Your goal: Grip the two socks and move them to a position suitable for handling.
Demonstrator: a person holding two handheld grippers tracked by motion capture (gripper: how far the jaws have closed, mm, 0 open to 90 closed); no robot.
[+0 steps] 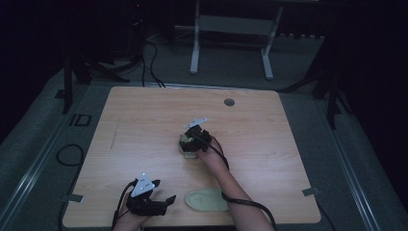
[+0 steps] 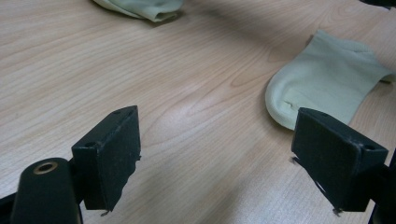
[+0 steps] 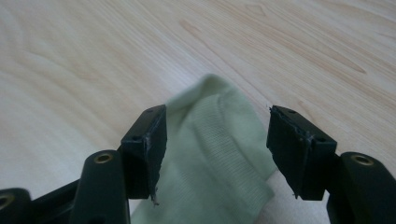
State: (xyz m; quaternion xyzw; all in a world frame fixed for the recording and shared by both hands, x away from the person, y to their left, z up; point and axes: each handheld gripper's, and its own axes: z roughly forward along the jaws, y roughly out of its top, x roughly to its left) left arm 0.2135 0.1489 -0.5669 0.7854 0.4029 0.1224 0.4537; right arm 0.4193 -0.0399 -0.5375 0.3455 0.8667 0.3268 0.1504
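Right gripper (image 3: 212, 154) over green sock (image 3: 219, 154)

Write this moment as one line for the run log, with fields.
left tool: open, empty, above table | right tool: open, over sock at table centre | second sock: flat, near edge

Your two pale green socks: one sock (image 1: 188, 146) lies crumpled mid-table, the other sock (image 1: 206, 200) lies flat near your edge.
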